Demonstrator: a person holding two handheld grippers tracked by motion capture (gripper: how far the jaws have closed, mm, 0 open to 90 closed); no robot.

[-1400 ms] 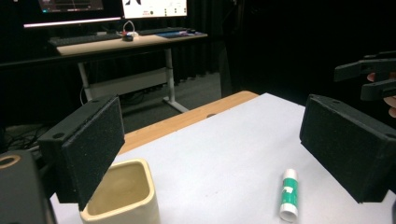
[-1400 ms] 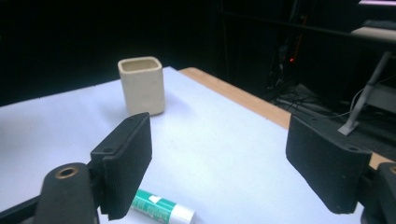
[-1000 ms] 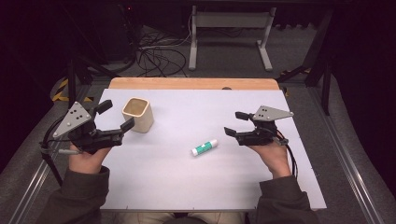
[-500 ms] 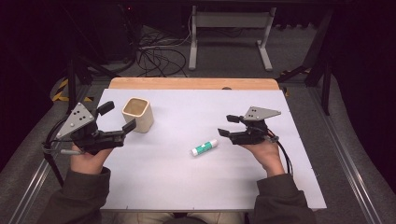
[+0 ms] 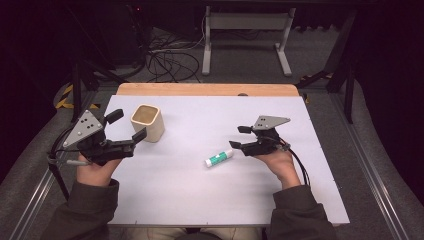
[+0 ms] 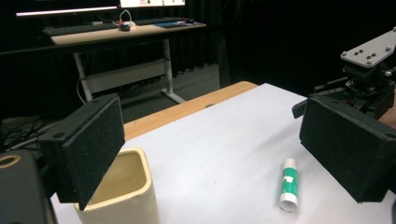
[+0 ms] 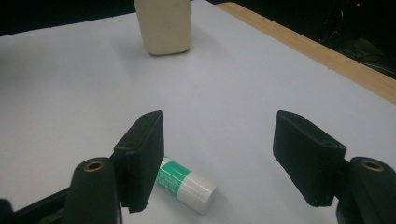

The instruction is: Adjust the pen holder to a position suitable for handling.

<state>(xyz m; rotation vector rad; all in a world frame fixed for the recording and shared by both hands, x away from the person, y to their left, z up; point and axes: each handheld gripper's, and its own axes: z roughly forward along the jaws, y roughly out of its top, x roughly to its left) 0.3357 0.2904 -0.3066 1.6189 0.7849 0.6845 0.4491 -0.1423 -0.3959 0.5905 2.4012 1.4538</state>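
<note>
On the white table top (image 5: 200, 195), everything you need sits within one short reach. Your two grippers hang low over it, both with jaws spread wide and nothing between them. Nearest your left gripper (image 5: 126, 127) stands the cream cup (image 5: 147, 122), upright and open-mouthed, just beside the jaw tips but not touching them. Your right gripper (image 5: 239, 137) points toward the glue stick (image 5: 219, 158), the smallest item on the table, which lies on its side between the two hands, well apart from the cup.

The step in hand looks like the pickup of that glue stick. In the right gripper view it (image 7: 186, 184) lies partly behind one of that gripper's jaws rather than centred in the gap, so shift the hand sideways until the tube sits midway between both. Lower until the tips nearly meet the table, and turn your wrist so the pads (image 7: 149, 154) face the tube's long sides, not its ends; a round tube will likely roll away if struck from one side only. Close slowly and evenly. Hold your left gripper where it is, clear of the cup, so nothing tips.
</note>
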